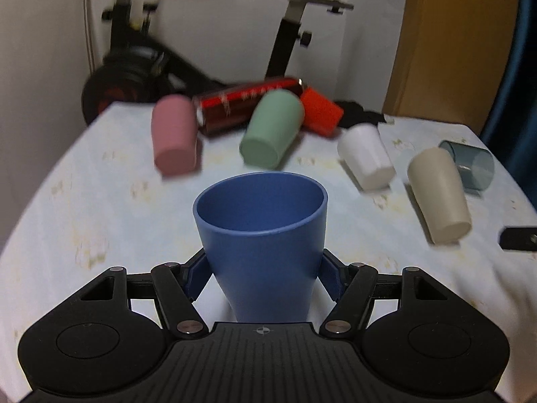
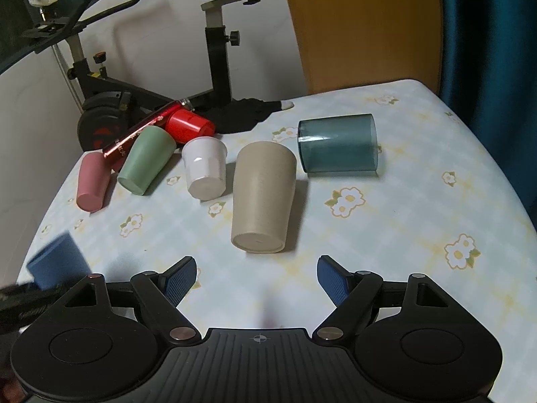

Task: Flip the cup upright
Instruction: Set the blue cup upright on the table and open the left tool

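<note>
Left hand-held gripper (image 1: 263, 273) pinches blue cup (image 1: 261, 235) between its pads, mouth up. Right hand-held gripper (image 2: 256, 280) spread wide, holding nothing; beige cup (image 2: 263, 198) lies just ahead on worktop (image 2: 402, 218).

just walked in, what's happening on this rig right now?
A person is working with two handheld grippers over a table with a floral cloth. The left gripper is shut on a blue cup, held mouth-up. The right gripper is open and holds nothing; a beige cup lies on its side just beyond it. The pink cup, green cup, white cup, red cup and translucent blue-grey cup also lie on their sides.
</note>
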